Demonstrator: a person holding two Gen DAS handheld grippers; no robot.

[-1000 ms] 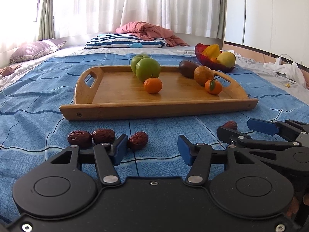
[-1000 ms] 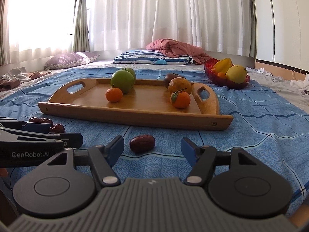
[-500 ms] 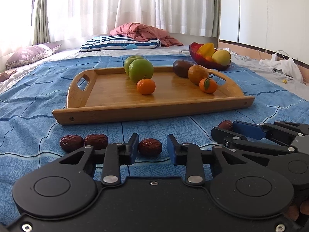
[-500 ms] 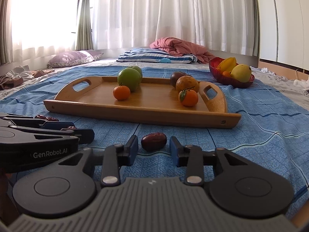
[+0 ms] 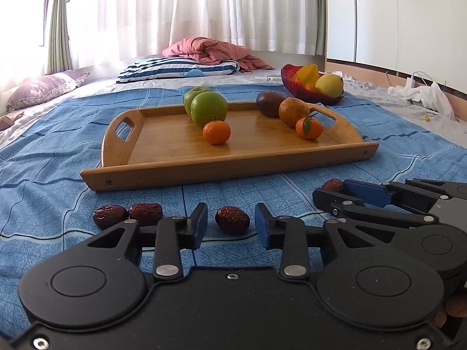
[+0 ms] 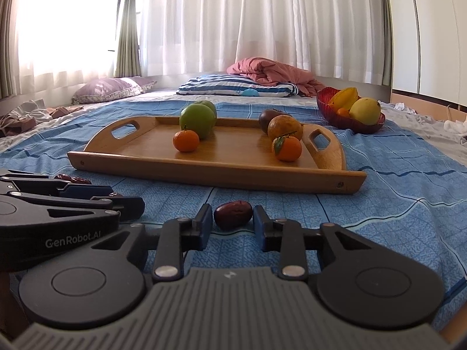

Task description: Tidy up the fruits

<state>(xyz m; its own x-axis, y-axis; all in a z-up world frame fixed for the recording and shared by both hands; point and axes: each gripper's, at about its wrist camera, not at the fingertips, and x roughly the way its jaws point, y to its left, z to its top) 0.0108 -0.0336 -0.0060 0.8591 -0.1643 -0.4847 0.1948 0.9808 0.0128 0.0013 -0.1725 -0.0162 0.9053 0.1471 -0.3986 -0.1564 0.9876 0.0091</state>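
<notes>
On the blue bedspread, a dark red date (image 5: 232,219) lies between the blue pads of my left gripper (image 5: 230,215). Its jaws are opening, with a gap on each side of the date. Two more dates (image 5: 110,215) lie just to its left. My right gripper (image 6: 232,217) is closing on another date (image 6: 233,215), and its pads touch both ends. In the left wrist view that right gripper (image 5: 321,195) reaches in from the right with its date (image 5: 332,185) at the tips. Beyond stands a wooden tray (image 5: 233,172) with green apples (image 5: 208,108) and tangerines (image 5: 216,131).
A red bowl (image 5: 306,90) of yellow fruit sits behind the tray's right end. A dark fruit (image 5: 270,103) and a brownish orange (image 5: 293,112) are also on the tray. Pillows and a pink blanket (image 5: 210,51) lie at the far edge. White clothes (image 5: 423,93) lie at the far right.
Both grippers' jaws have narrowed around a date since a second ago. The left jaws have widened slightly again over the last half second. Neither hand has travelled.
</notes>
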